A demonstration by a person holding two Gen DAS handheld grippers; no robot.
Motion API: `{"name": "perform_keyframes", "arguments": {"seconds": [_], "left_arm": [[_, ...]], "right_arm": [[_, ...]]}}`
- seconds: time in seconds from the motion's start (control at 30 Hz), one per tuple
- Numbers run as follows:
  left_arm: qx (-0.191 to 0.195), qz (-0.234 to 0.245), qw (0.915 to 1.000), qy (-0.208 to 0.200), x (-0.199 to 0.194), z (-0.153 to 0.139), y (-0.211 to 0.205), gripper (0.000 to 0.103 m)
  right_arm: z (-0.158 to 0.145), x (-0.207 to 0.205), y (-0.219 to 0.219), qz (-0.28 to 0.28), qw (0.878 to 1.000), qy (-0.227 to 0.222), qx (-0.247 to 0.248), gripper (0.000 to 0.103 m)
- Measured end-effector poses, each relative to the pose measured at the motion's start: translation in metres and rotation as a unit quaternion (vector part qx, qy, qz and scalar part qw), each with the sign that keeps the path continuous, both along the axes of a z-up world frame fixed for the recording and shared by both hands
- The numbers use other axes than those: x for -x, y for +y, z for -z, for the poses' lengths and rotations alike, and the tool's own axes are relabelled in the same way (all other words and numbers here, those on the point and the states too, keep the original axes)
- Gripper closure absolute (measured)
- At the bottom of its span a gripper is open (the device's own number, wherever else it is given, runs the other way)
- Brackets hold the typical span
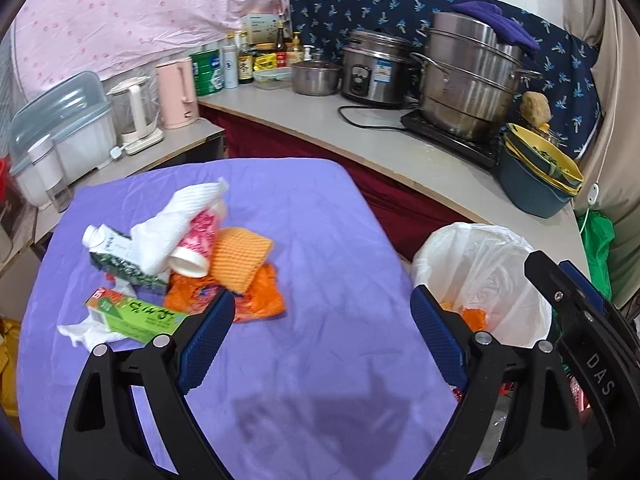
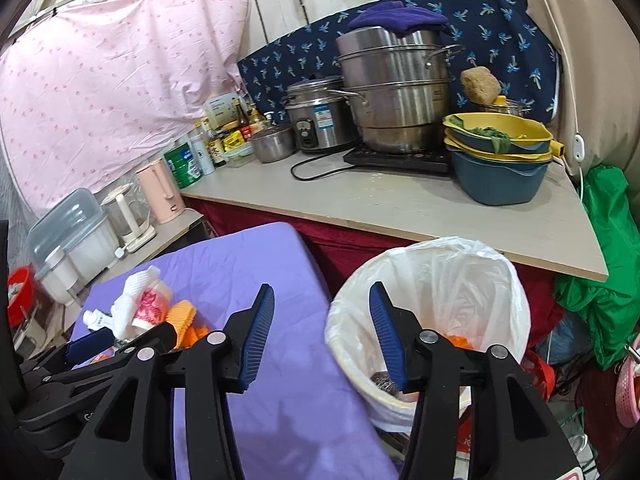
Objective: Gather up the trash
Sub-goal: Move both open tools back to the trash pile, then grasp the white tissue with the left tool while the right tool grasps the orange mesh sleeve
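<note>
Both grippers are empty with jaws apart: the left gripper (image 1: 322, 312) wide over the purple tablecloth (image 1: 320, 240), the right gripper (image 2: 322, 320) by the bin (image 2: 516, 292), probably just after a drop. The remaining trash pile (image 1: 180, 256) sits further back on the cloth.

The table (image 1: 312, 240), covered by a wrinkled purple cloth, carries a heap of trash toward its left side: a green-patterned carton (image 1: 116, 258) with a white spout, a white paper towel (image 1: 176, 224) draped over a pink-printed paper cup (image 1: 196, 244), an orange knitted cloth (image 1: 240, 256) on a crumpled orange wrapper (image 1: 260, 298), a green box (image 1: 136, 314) and a crumpled white tissue (image 1: 86, 332).
</note>
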State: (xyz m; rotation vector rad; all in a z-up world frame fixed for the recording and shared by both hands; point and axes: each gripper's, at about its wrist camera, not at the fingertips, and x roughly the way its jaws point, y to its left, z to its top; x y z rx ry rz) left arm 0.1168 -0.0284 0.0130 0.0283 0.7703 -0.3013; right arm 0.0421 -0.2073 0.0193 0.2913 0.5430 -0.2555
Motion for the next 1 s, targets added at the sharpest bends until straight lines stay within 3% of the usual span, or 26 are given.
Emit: {"name": "perform_keyframes", "arguments": {"seconds": [0.3, 0.5, 1.0], "left_arm": [[-0.004, -0.055, 0.9982, 0.021, 0.001, 0.017, 0.066, 0.012], [-0.009, -0.099, 0.9942, 0.041, -0.001, 0.035, 0.120, 0.012], [0.009, -0.184, 0.9795, 0.083, -0.026, 0.068, 0.211, 0.012]], "right_arm": [[0.008, -0.015, 0.056, -0.048, 0.999, 0.012, 0.004, 0.042], [0.022, -0.025, 0.092, -0.075, 0.997, 0.023, -0.002, 0.026], [0.065, -0.082, 0.147, -0.129, 0.988, 0.080, -0.005, 0.024]]}}
